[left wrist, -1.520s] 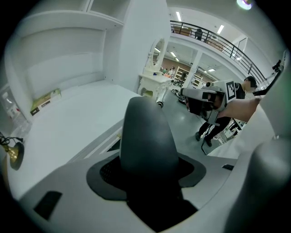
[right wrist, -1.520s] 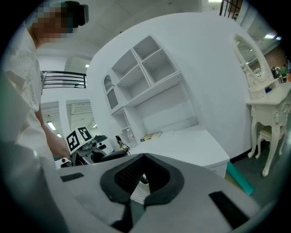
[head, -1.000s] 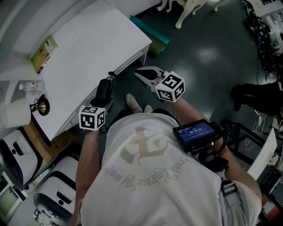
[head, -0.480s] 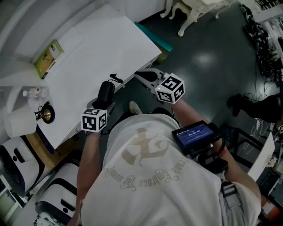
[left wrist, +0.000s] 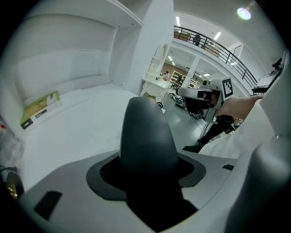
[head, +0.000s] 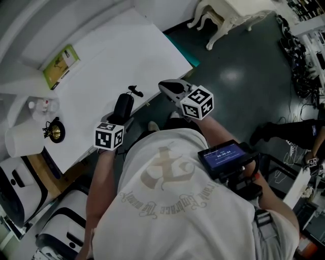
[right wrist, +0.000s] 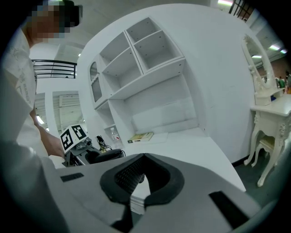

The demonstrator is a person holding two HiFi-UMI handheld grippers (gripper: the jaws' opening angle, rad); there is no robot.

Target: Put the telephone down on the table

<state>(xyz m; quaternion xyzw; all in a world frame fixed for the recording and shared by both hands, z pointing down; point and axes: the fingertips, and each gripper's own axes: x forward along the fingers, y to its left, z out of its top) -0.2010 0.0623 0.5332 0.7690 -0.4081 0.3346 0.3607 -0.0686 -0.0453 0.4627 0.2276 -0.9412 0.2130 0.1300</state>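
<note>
A black telephone handset (head: 122,106) stands up between the jaws of my left gripper (head: 121,121), which is shut on it, over the near edge of the white table (head: 117,51). In the left gripper view the handset (left wrist: 148,136) rises as a dark rounded body from the left gripper (left wrist: 148,175). My right gripper (head: 171,88) hovers to the right, beside the table's front corner, its jaws together and empty. In its own view the right gripper (right wrist: 143,158) points across the table (right wrist: 191,145) with the handset (right wrist: 107,154) at the left.
A green book (head: 61,65) lies at the table's back under white shelves (right wrist: 136,59). A small brass-and-black object (head: 54,132), a white cylinder (head: 21,140) and a bottle (head: 40,105) stand at the table's left end. A white dresser (head: 223,15) stands right.
Both grippers have moved toward the table. The handset, earlier beside the table's edge, now hangs over it. The left gripper's hold has not changed.
</note>
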